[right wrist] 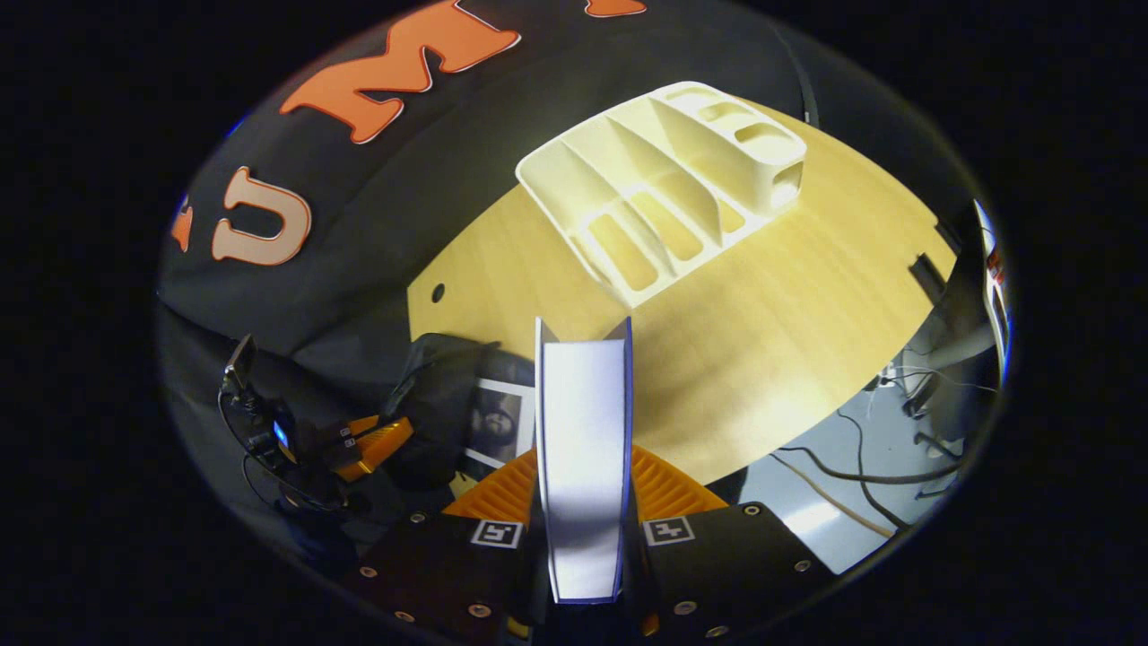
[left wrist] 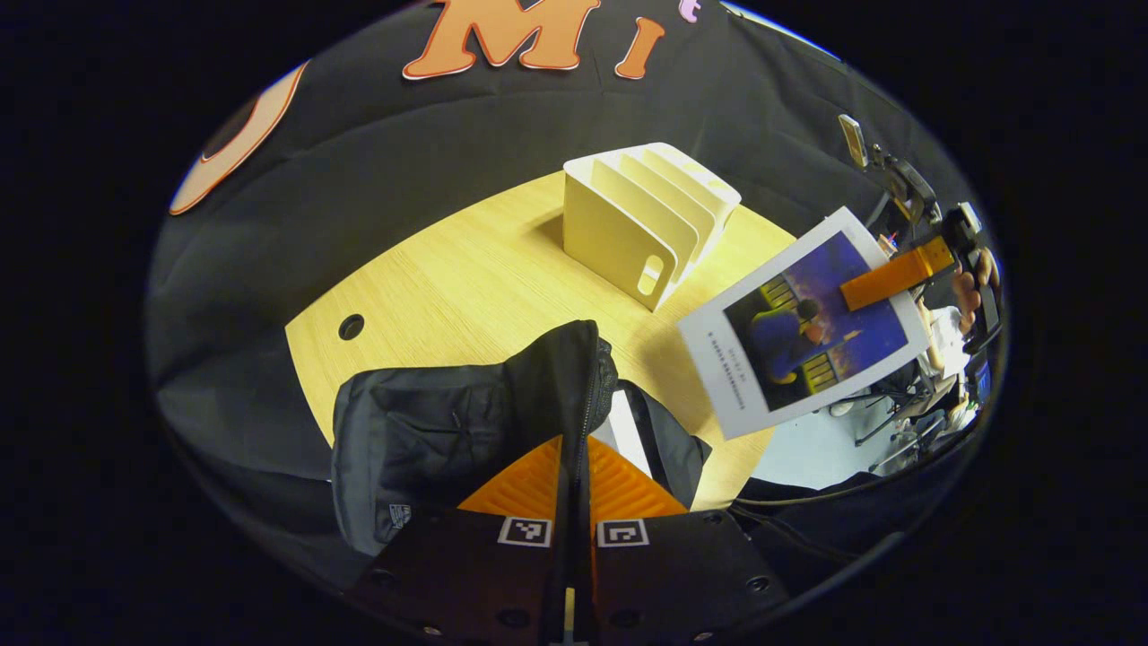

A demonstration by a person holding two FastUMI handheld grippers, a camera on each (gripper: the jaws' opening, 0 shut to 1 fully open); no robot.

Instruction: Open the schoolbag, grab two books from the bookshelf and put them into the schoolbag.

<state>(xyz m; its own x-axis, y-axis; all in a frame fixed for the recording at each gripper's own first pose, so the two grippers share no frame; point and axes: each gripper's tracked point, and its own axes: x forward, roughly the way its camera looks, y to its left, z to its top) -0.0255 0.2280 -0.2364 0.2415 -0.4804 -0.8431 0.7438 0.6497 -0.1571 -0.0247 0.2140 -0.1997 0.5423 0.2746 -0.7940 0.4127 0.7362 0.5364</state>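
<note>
The left gripper (left wrist: 574, 489) is closed with its jaws pinching the zipper edge of the schoolbag (left wrist: 430, 431), which lies at the 6 o'clock edge of the bench (left wrist: 466, 269), holding the mouth open over a first book (right wrist: 499, 422) already seen inside. The second book (right wrist: 583, 467) is clamped edge-on between the jaws of the right gripper (right wrist: 583, 498), held above the bench toward 3 o'clock from the bag, with the empty bookshelf (left wrist: 646, 220) at 12 o'clock. For a clean insertion, the book should be aligned parallel to the opening and lowered spine-first while the flap is kept taut.
</note>
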